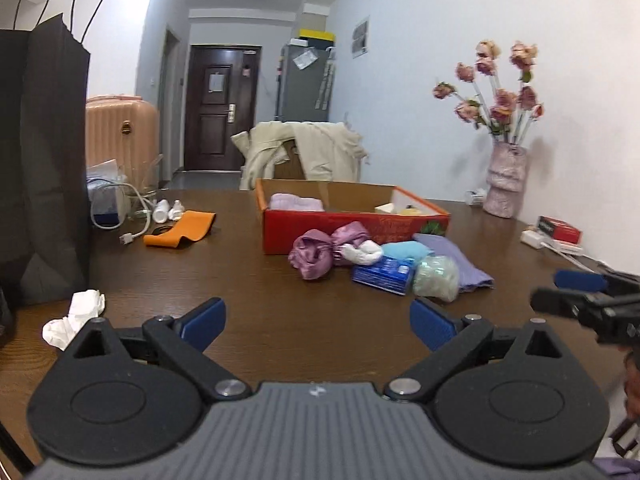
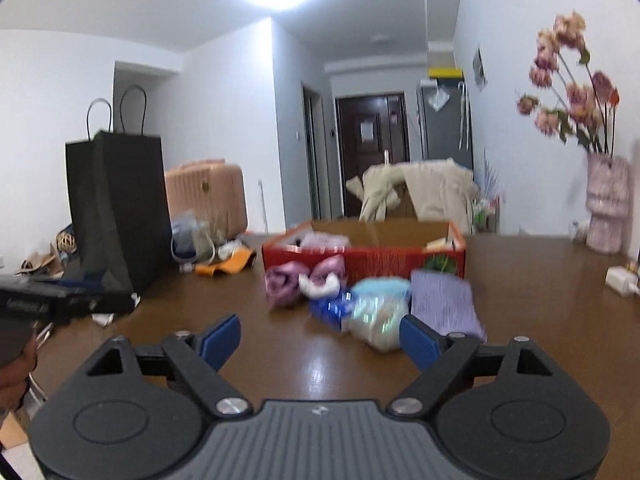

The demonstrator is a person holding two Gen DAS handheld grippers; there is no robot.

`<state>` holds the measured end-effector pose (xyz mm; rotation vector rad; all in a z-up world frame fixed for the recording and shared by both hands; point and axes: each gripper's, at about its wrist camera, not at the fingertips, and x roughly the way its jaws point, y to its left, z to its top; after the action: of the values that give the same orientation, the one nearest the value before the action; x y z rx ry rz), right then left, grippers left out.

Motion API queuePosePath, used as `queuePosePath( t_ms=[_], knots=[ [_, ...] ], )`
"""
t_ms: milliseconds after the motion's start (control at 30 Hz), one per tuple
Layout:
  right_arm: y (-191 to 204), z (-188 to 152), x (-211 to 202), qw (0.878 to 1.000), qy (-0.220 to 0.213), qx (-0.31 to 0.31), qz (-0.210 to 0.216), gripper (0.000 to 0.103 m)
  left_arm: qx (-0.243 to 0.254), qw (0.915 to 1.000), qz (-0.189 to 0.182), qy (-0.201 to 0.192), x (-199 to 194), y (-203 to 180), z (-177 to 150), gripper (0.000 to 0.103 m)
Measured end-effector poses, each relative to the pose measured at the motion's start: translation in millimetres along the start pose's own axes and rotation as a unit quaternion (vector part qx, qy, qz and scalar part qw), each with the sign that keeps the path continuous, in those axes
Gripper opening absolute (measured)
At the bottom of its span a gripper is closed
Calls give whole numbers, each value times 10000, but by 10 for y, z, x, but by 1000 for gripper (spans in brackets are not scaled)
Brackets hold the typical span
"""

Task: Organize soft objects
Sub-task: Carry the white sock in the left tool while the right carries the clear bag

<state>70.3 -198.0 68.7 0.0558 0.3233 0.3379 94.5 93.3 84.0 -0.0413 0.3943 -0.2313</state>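
Note:
A pile of soft things lies on the brown table in front of a red cardboard box (image 1: 340,222): two purple satin bundles (image 1: 312,254), a white sock (image 1: 362,252), a light blue cloth (image 1: 404,249), a blue tissue pack (image 1: 384,274), a pale green wrapped pack (image 1: 436,278) and a lilac cloth (image 1: 460,258). The box (image 2: 362,256) holds a pink folded cloth (image 1: 296,202). My left gripper (image 1: 318,324) is open and empty, well short of the pile. My right gripper (image 2: 320,338) is open and empty, near the green pack (image 2: 378,320).
A black paper bag (image 1: 44,160) stands at the left. A crumpled white tissue (image 1: 74,318) lies by it. An orange band (image 1: 180,230), cable and small bottles lie behind. A pink vase with flowers (image 1: 506,180) stands at the right wall, near a red box (image 1: 560,230).

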Motion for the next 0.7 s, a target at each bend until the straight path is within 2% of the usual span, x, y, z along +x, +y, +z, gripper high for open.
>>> queuePosePath(
  t_ms=[100,233,400,533,600,667,700],
  knots=[
    [-28,-21,60,9999,62,87,-75,86,-185,9997,107,84,120,26,-6,100],
    [-105,-16,214,9995,198,231,-105,85,-313,9987,127,386,333,41,-57,100],
    [-219,129,449,9991,257,317,-147,83,-386,9981,140,459,656,29,104,100],
    [-270,211,692,9987,362,258,-260,79,-400,9976,-241,514,1039,-92,279,99],
    [-300,228,813,9982,464,262,-292,73,-336,9970,-356,593,1285,-181,337,94],
    [-345,243,936,9977,578,218,-295,71,-319,9961,-423,707,1541,-267,393,79],
    [-363,246,1001,9973,624,185,-332,70,-324,9956,-453,748,1640,-294,411,76]
  ],
)
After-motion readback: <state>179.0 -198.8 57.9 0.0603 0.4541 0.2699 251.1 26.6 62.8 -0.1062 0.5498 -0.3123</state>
